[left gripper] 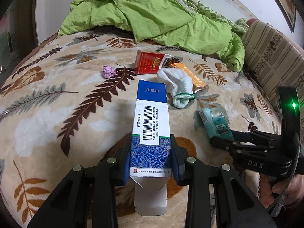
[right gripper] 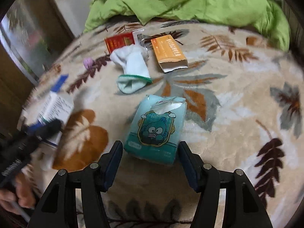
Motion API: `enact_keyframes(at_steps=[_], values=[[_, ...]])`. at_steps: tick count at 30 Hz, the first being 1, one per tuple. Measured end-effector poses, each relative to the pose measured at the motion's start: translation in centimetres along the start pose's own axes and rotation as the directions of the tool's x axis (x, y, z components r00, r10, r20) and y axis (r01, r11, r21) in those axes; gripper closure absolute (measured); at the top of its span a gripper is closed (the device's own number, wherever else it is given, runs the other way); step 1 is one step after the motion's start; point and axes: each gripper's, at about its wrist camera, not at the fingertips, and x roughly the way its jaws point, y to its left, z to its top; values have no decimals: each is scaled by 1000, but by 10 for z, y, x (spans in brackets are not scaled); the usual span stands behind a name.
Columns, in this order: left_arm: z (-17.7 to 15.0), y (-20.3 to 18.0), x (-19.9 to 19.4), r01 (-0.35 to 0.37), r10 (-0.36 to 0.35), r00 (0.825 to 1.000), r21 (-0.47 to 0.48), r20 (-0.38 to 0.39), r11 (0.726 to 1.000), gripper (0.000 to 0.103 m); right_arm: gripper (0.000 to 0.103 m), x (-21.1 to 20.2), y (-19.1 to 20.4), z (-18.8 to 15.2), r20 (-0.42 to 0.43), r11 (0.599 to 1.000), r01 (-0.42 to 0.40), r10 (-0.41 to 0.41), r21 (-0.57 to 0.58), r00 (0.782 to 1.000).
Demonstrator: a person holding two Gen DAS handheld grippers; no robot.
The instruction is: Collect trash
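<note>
My left gripper (left gripper: 151, 142) is shut on a long blue-and-white medicine box (left gripper: 150, 121), held above the leaf-patterned blanket (left gripper: 57, 104). The same box (right gripper: 55, 106) shows blurred at the left of the right wrist view. My right gripper (right gripper: 151, 146) stands open, its fingertips on either side of the near end of a teal tissue pack (right gripper: 155, 125) that lies on the blanket. From the left wrist view, the right gripper (left gripper: 222, 140) reaches that pack (left gripper: 214, 121) from the right. Farther back lie a red box (left gripper: 150, 62), an orange box (left gripper: 191, 74), a white sock (left gripper: 176, 85) and a purple paper ball (left gripper: 108, 71).
A crumpled green quilt (left gripper: 152, 13) covers the far end of the bed. A striped pillow (left gripper: 269, 57) rests at the right edge. A person's hand (left gripper: 285, 190) grips the right tool. Dark furniture stands beyond the bed's left edge (right gripper: 22, 79).
</note>
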Motion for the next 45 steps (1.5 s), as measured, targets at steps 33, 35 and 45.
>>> enact_keyframes(at_steps=[33,35,45], values=[[1,-12,-14,-43,40,997,40,68,998,70,71,-61,41,-20,276,997,12,-31,72,961],[1,-14,-15,-54,50,996,48,80,997,70,71,-62,39,-20,280,997,7,-28,76,960],[1,-18,-20,-98,87,988,81,127,992,70,71,-63,37,-19,281,997,4,-27,81,959]])
